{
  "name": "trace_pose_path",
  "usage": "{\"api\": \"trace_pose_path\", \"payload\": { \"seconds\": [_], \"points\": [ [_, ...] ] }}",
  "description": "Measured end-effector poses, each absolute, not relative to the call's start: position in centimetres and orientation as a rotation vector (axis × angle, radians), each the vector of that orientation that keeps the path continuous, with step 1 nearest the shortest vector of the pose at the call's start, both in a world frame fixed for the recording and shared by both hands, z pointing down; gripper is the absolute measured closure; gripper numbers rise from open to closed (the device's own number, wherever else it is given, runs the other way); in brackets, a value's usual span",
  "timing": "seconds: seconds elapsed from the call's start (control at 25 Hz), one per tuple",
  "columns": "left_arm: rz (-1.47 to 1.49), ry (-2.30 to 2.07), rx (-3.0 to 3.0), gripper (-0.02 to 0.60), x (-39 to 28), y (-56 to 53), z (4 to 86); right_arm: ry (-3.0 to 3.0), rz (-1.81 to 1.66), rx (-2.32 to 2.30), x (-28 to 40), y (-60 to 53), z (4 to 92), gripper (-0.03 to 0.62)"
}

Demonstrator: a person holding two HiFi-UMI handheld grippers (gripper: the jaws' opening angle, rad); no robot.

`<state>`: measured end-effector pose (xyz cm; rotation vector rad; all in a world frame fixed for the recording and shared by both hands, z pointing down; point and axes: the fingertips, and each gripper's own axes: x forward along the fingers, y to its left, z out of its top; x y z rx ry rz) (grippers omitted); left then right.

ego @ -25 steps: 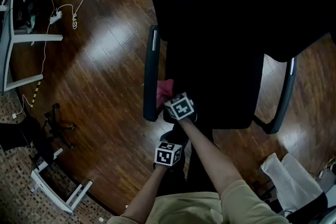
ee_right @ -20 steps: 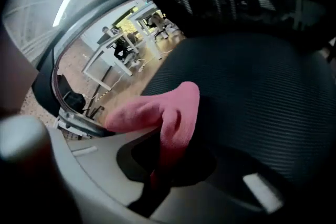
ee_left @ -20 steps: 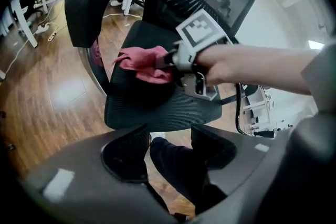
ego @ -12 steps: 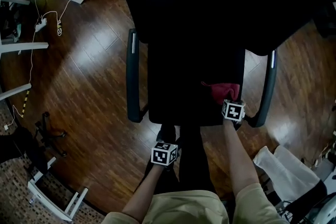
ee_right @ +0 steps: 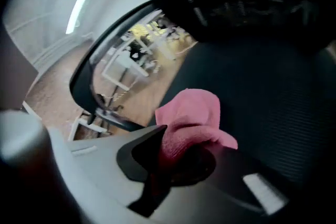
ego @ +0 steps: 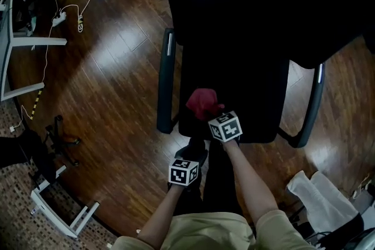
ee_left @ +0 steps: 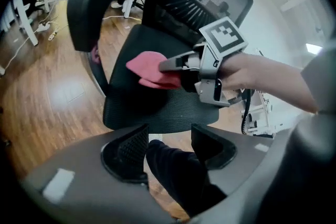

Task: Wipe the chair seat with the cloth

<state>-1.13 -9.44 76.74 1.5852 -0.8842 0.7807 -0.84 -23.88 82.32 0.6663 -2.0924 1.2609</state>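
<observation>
My right gripper clamps the pink cloth against the black chair seat, near its 7 o'clock edge. My left gripper, jaws apart and empty, hangs at 6 o'clock above the wooden floor.

Cloth: pink, soft-piled, crumpled into 1 bunch. Pinched between the 2 jaws of the right gripper, bulk projecting past the jaw tips and folded over on itself. Seen resting against the chair seat directly ahead of that gripper.

Chair seat: black mesh, level, dark throughout. Front edge just beneath the right gripper; surface extending ahead of it and mostly to its right. Cloth placed over the front-left portion of the seat, close to the front edge.
</observation>
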Motion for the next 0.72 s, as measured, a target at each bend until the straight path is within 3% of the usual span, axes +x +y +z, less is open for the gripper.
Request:
{"api": "trace_pose_path", "payload": {
  "seconds": [0.12, 0.24, 0.36, 0.72],
  "points": [
    [0.757, -0.929, 1.556, 0.336, -3.2, -9.3, 76.8, -2.186, 1.291, 0.476, -10.8, -22.1, 82.1, 0.58],
    [0.779, -0.935, 1.537, 0.337, -4.8, -8.5, 77.4, -2.132, 1.242, 0.558, -12.0, -21.6, 85.1, 0.58],
    [0.795, -0.909, 1.55, 0.336, -4.2, -8.4, 77.5, -2.026, 1.147, 0.754, -4.5, -22.6, 86.3, 0.58],
    [0.769, -0.777, 1.635, 0.337, 2.5, -8.8, 76.7, -1.335, 1.003, 1.315, 27.9, -19.9, 87.0, 0.58]
  ]
}}
